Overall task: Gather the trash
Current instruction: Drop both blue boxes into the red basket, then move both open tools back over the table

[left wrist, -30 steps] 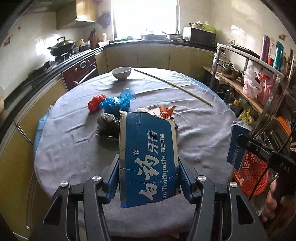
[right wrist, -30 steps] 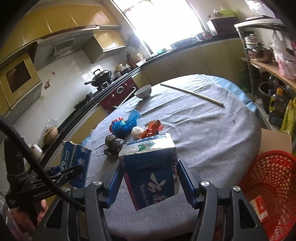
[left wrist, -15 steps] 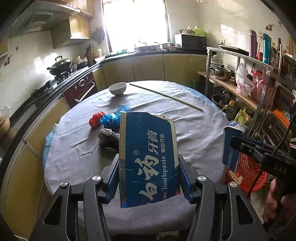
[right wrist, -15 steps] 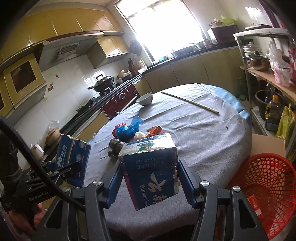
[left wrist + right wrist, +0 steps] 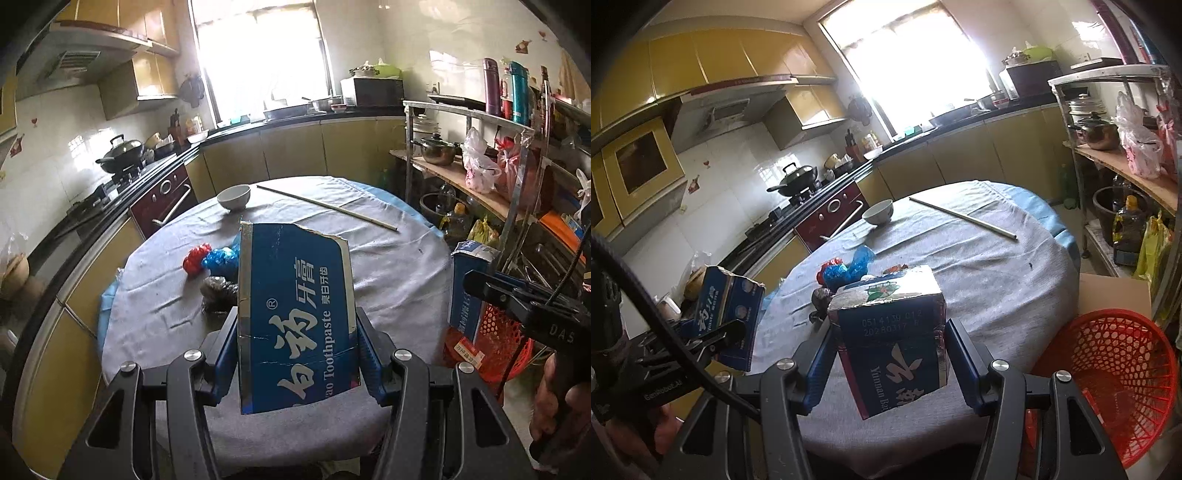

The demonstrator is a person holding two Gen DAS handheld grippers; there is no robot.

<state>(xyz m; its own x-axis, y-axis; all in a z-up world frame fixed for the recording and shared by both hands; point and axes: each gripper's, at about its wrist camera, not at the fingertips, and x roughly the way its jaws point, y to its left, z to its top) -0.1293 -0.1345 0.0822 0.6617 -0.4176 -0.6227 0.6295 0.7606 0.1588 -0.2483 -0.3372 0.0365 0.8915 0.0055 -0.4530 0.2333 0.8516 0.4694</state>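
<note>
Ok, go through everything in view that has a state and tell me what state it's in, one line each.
Left gripper: shut on the blue toothpaste box, held off the table.
Right gripper: shut on the second toothpaste box, also lifted.
Red basket: upright beside the table, nearly empty.
White bowl: upright on the table.
Crumpled wrappers: lying on the tablecloth, not yet collected.
Long stick: lying flat on the table.

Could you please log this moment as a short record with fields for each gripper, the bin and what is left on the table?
left gripper: shut on torn toothpaste box
right gripper: shut on toothpaste box piece
bin: red basket, beside table, lower right
left on table: crumpled wrappers, white bowl, thin stick
</note>
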